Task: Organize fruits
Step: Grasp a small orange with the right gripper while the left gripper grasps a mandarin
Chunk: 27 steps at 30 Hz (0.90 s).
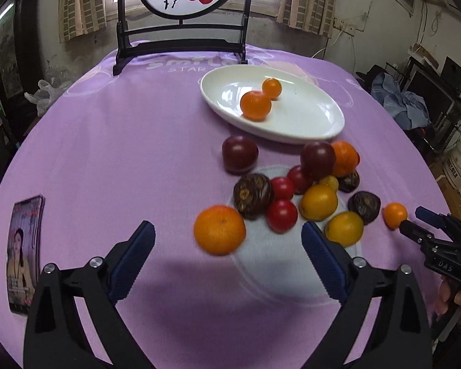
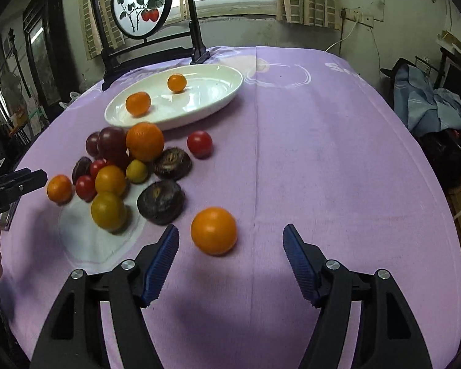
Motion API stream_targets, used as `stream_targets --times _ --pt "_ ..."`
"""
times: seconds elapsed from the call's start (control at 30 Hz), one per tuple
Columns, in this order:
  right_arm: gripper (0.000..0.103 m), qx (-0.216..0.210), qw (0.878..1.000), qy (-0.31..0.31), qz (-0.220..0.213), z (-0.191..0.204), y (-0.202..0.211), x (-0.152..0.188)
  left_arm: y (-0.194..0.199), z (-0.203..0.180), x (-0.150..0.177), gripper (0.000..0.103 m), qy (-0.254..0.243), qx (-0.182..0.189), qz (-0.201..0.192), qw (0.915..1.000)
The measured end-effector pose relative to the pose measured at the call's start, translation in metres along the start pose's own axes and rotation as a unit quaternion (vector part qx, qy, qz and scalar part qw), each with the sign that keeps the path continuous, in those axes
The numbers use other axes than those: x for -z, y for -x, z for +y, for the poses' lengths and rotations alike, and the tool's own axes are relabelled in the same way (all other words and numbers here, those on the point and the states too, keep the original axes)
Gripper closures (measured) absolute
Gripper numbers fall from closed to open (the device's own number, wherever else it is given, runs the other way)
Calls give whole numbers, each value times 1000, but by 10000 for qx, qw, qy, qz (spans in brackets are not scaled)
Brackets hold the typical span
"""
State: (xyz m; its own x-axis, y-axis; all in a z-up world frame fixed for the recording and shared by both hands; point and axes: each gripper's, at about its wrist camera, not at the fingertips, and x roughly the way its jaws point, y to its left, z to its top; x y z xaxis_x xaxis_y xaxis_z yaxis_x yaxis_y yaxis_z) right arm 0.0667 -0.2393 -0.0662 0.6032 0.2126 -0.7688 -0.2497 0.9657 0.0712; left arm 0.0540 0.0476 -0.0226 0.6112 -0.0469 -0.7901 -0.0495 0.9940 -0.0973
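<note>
Fruit is heaped on the purple surface (image 1: 107,138) beside the white plate (image 1: 322,129), where 2 oranges (image 1: 255,105) are gathered; both grippers' fingers (image 1: 135,255) (image 2: 163,258) are spread, empty, each aimed at a loose orange (image 1: 219,229) (image 2: 213,230).

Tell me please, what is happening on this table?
A person is sorting fruits with two handheld grippers. Two small oranges already lie in the white plate; the rest sit in a pile on the purple cloth. The left gripper and right gripper are open and empty, each near an orange.
</note>
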Motion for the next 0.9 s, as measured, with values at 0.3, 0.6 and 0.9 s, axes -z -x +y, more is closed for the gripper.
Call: stream_targets --times 0.3,0.6,0.9 --pt "47 117 9995 204 204 17 -17 -2 -8 0 24 9 -77 -205 252 9994" --pt "67 -233 9995 -166 158 7 -16 -4 -19 2 15 9 -189 -521 215 9982" --pt "67 -543 9984 -121 115 9 1 14 -47 -5 2 50 -365 -424 411 9976"
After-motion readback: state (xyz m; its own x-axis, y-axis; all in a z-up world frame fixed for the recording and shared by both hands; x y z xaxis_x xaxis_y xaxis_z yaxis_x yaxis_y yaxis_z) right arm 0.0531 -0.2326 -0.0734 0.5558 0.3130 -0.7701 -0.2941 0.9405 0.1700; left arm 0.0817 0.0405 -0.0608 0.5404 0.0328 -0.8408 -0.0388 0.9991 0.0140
